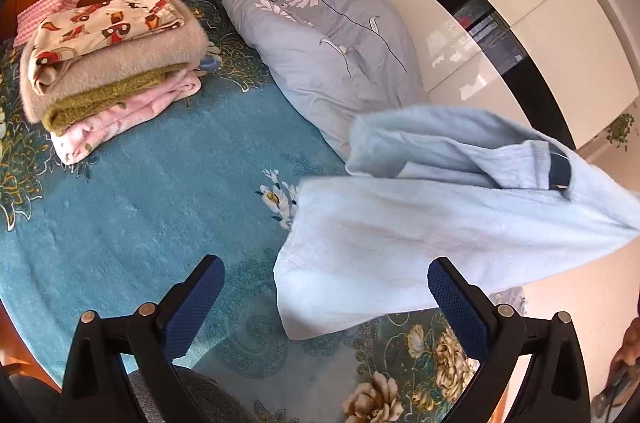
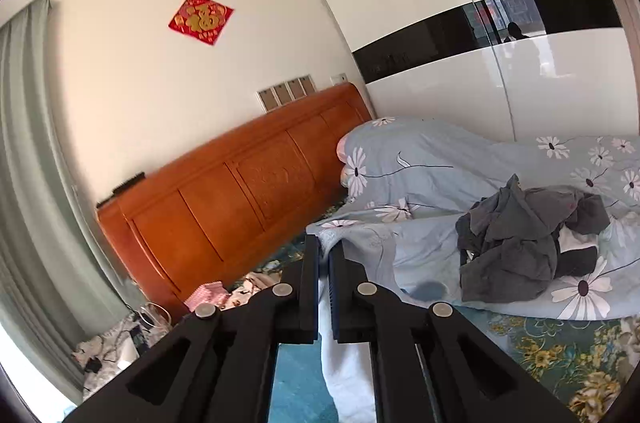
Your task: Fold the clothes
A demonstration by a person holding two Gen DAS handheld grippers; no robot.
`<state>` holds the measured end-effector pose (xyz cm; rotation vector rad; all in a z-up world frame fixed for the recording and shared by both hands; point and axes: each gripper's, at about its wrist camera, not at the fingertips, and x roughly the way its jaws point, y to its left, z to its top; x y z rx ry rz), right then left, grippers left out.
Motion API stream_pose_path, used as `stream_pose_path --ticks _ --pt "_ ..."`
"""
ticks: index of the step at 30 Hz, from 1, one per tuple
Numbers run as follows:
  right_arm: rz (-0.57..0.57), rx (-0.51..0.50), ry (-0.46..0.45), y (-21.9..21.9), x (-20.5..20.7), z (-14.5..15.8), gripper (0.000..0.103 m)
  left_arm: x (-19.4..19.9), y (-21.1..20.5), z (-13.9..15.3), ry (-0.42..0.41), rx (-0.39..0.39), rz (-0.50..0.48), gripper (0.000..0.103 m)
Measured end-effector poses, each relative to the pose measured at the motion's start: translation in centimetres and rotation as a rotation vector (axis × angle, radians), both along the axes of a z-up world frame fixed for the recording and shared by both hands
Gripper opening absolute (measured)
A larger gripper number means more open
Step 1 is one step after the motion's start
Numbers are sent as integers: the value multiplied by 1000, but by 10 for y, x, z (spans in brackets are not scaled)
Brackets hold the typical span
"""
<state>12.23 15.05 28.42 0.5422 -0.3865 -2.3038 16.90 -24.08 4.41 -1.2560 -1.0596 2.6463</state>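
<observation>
Pale-blue cloth, the light blue garment (image 1: 472, 219), hangs in the air at about three o'clock in the left wrist view, lifted off the teal bedspread (image 1: 132, 223). The right gripper (image 2: 324, 255) has its jaws pinched narrow on a strip of that same fabric, which trails down between them. The left gripper (image 1: 324, 287) stands wide with nothing in it, one finger just under the garment's lower edge. At ten o'clock sits a stack of folded clothes (image 1: 108, 63), so part of the work looks done. A crumpled dark grey heap (image 2: 528, 239) on the floral duvet (image 2: 440, 159) still waits, and the blue piece is not yet folded.
</observation>
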Motion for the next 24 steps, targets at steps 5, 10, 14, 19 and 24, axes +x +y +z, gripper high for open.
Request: stream_pose_path --ticks 5,10,14,19,24 --pt "-135 94 -217 96 -1 -111 4 -30 71 -40 -105 2 -151 103" --pt "-392 151 -599 193 5 -255 4 -46 141 -107 -287 27 -277 103" --pt "-497 157 -768 243 20 -321 4 -50 158 -142 -383 40 -270 102" --pt "-525 166 -841 254 11 -347 4 -62 153 -172 -451 97 -197 102" --pt "-477 231 -842 231 -2 -358 6 -72 144 -195 -514 238 -110 100"
